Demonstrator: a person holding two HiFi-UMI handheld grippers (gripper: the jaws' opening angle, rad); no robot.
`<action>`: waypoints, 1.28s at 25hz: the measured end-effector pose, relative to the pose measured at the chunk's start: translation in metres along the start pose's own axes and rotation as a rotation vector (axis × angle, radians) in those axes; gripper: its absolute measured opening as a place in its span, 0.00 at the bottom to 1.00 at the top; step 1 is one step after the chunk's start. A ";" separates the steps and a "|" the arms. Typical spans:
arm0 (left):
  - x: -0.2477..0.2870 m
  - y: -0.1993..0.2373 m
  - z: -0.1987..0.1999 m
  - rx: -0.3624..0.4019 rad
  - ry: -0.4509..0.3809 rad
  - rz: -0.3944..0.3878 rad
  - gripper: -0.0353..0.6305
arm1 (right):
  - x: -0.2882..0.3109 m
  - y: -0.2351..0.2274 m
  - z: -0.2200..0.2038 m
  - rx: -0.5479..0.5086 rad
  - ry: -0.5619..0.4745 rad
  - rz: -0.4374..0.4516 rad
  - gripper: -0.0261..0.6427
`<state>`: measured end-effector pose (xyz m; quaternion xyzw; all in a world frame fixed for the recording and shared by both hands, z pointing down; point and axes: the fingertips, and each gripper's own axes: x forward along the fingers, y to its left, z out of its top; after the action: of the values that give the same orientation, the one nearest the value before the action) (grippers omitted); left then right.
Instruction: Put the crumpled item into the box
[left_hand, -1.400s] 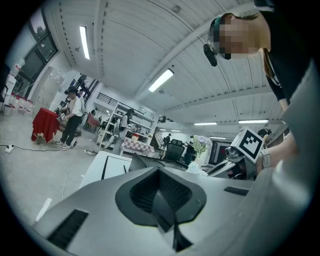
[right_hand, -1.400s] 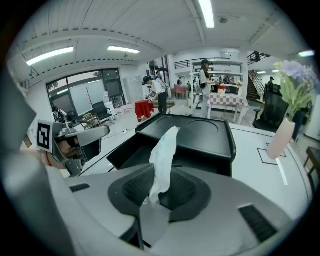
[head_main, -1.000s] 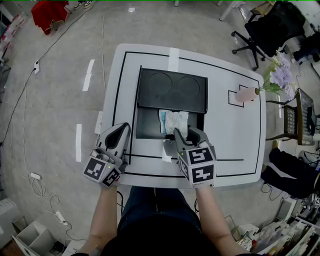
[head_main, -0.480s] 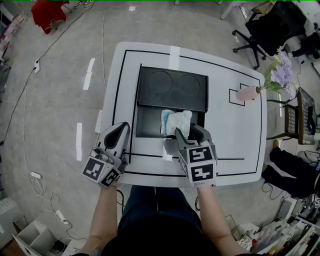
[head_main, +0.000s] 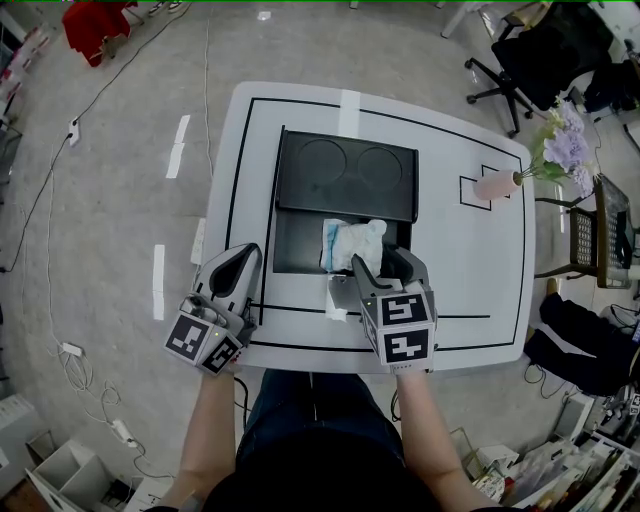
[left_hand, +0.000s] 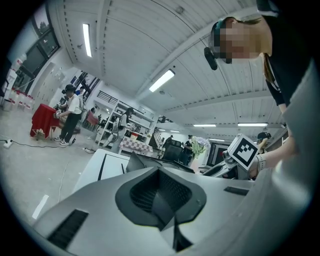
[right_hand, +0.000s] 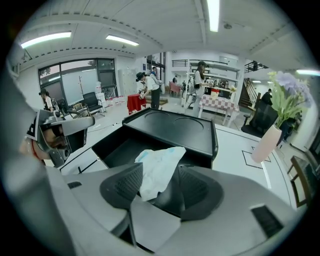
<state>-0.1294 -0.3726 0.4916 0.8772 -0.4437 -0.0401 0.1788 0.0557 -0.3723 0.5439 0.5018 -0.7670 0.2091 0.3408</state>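
While the right gripper (head_main: 382, 262) hung at the near right corner of the open black box (head_main: 290, 255) in the head view, the crumpled item (head_main: 350, 242) sat over that same corner, just beyond the gripper's tips and close to the box's front wall. The left gripper (head_main: 242, 260) rested apart from it on the white counter (head_main: 470, 280), just left of the box. From above I could not tell whether the item lay on the box floor or only hung above it. If it was only hanging, it could have slid over the front wall onto the counter.

In the left gripper view, the jaws were pressed together with nothing between them. This gripper pointed level across the counter, so I judged that it added no risk.

In the right gripper view, the jaws had just been opening and stood wide apart. The item's lower tail was between them, lying along the left pad, with a clear gap to the right pad, so it was released rather than pinched. The main danger I saw was clinging. The thin, light material might have caught on the ribbed pad and been dragged out when the gripper drew back. A pull toward the person would have taken it across the front wall, while lifting straight up looked safer. The raised lid (right_hand: 170, 125) stood well behind and seemed out of the way.
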 end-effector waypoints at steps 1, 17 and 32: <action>0.000 0.000 0.000 0.001 0.002 0.000 0.05 | 0.000 0.000 0.001 -0.002 -0.004 -0.004 0.38; 0.000 0.000 -0.002 -0.004 0.010 -0.006 0.05 | -0.004 0.023 0.014 -0.124 -0.036 0.051 0.35; -0.007 -0.001 0.000 -0.009 0.002 0.001 0.05 | -0.010 0.025 0.013 -0.030 -0.082 0.100 0.25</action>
<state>-0.1333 -0.3664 0.4905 0.8761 -0.4440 -0.0412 0.1833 0.0316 -0.3644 0.5288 0.4657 -0.8076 0.1936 0.3057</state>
